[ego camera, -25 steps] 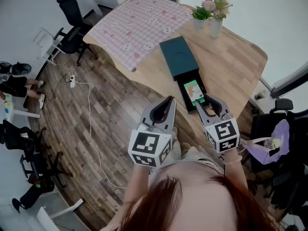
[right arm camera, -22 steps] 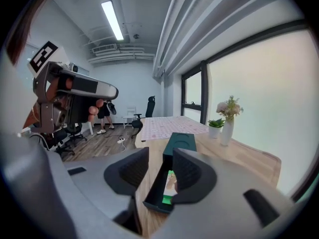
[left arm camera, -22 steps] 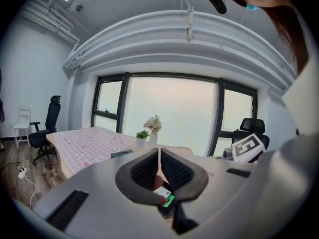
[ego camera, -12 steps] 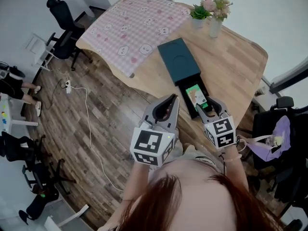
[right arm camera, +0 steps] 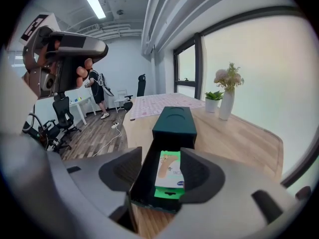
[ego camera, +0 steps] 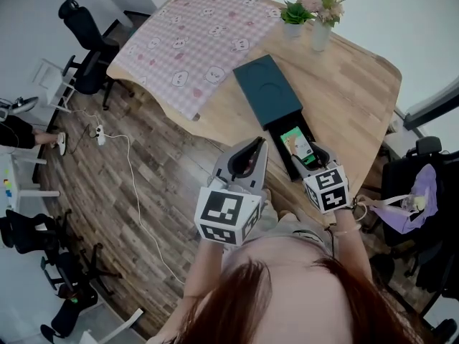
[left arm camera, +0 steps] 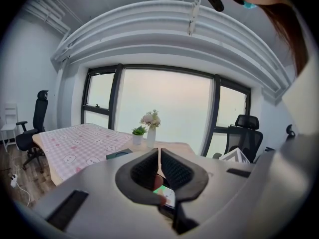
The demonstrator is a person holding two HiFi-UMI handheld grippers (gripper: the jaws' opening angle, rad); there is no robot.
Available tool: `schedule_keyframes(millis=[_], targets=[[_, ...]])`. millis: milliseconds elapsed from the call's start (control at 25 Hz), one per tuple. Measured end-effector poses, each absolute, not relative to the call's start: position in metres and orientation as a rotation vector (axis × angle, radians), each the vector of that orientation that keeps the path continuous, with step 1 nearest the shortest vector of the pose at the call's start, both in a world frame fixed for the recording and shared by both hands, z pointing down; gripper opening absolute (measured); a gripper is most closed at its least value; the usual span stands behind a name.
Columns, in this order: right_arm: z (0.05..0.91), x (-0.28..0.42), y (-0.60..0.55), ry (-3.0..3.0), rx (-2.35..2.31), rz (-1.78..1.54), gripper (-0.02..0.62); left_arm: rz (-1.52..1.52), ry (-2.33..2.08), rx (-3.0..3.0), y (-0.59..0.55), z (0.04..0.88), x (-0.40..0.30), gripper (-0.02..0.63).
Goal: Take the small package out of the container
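A dark green box (ego camera: 267, 90) lies on the wooden table (ego camera: 351, 99), its drawer (ego camera: 285, 160) pulled out toward me. The small green-and-white package (ego camera: 297, 144) lies in the drawer. My right gripper (ego camera: 310, 158) hovers at the drawer's near end. In the right gripper view its jaws (right arm camera: 160, 169) are opening, with the package (right arm camera: 169, 176) in line between them and lower down in the drawer (right arm camera: 142, 180), untouched by the pads. My left gripper (ego camera: 254, 147) is off the table's near edge, left of the drawer, shut on nothing (left arm camera: 158, 152).
A pink checkered cloth (ego camera: 201, 41) covers the table's far left end. A vase of flowers (ego camera: 320, 20) and a small potted plant (ego camera: 294, 16) stand at the far edge. Office chairs (ego camera: 86, 56) and a cable (ego camera: 133, 185) are on the wood floor at left.
My right gripper has moved in closer to the drawer's near end and its jaws have spread wider. The left gripper has kept its place, still shut.
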State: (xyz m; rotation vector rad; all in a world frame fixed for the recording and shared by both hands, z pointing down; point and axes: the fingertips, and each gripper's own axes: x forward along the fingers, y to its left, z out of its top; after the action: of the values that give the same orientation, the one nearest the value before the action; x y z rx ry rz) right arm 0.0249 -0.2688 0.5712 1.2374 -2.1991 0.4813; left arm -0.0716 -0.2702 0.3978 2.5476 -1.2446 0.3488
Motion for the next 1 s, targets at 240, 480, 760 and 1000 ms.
schedule_keyframes(millis=[240,480,760,1000], targets=[[0.597,0.026,-0.275,-2.120,1.227,0.540,0.253,0.363,-1.222,2.542,-0.280,0.404,-0.077,0.020],[0.623,0.028,-0.283,-2.037,1.211,0.599,0.265,0.372,-1.216,2.525,-0.293,0.413,-0.083,0.020],[0.642,0.026,-0.292,-1.958,1.195,0.643,0.278,0.374,-1.220,2.503,-0.309,0.420,-0.096,0.020],[0.656,0.027,-0.296,-1.893,1.175,0.685,0.284,0.368,-1.216,2.487,-0.318,0.424,-0.105,0.020]])
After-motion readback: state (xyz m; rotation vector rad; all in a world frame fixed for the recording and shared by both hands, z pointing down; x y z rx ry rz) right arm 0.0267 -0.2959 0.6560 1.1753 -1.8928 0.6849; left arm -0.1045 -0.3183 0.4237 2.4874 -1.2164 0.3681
